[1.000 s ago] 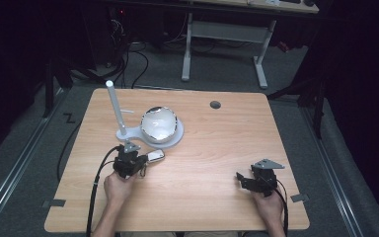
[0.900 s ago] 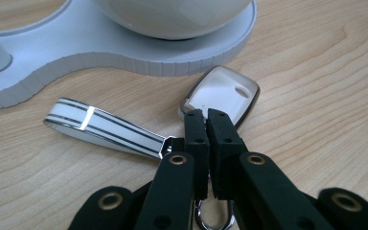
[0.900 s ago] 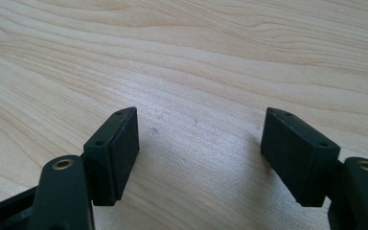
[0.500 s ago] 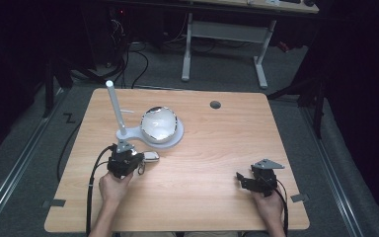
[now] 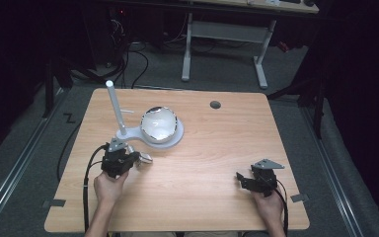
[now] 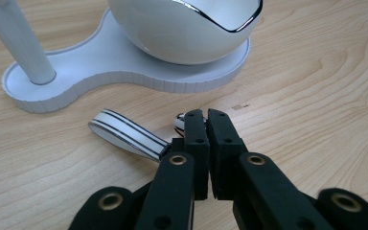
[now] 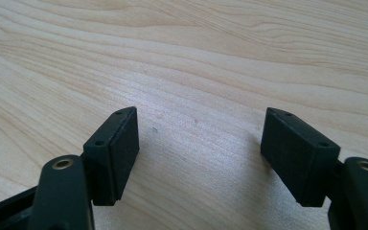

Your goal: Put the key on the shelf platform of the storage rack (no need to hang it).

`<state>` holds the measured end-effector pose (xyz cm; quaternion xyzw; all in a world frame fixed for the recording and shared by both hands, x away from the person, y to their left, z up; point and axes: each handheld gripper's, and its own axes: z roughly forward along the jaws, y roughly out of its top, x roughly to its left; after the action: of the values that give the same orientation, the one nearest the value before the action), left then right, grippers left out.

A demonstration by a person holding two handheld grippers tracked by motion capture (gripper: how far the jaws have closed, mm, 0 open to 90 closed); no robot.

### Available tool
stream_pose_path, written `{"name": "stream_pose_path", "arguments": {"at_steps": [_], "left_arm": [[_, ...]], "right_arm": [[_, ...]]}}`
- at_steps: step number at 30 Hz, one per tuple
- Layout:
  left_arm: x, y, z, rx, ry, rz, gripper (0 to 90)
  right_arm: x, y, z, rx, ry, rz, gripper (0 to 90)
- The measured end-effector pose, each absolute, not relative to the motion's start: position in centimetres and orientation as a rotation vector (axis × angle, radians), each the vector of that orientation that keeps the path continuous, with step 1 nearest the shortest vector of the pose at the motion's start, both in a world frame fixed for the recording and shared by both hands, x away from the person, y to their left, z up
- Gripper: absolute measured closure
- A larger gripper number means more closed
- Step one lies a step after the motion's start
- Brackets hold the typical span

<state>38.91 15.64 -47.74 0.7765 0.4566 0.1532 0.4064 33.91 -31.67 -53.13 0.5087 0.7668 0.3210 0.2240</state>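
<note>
One glossy, perhaps ceramic spoon (image 6: 124, 134)

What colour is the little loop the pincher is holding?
The loop is white with thin dark stripes, clearest in the left gripper view.

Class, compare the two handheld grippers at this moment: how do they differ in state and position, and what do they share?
The left gripper has its black fingers shut on a small white band with dark edge stripes; the right gripper stands open, holding nothing. The left sits close to the white stand base; the right is over bare wooden table, far from it. Both are black and hand-held.
</note>
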Motion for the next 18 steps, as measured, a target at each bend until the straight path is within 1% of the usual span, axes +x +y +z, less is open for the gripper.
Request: {"name": "stream_pose_path", "arguments": {"at_steps": [9,13,18], "left_arm": [[38.8,15.8,-46.0,1.944,1.132,0.405,88.0],[38.6,15.6,-45.5,1.966,1.116,0.436,88.0],[38.5,15.4,-45.0,1.973,1.102,0.433,88.0]], "right_arm": [[33.9,-31.7,-53.1,1.403,2.117,0.885,29.8],[33.9,-31.7,-53.1,1.404,2.116,0.885,29.9],[33.9,-31.7,-53.1,1.403,2.117,0.885,29.8]]}}
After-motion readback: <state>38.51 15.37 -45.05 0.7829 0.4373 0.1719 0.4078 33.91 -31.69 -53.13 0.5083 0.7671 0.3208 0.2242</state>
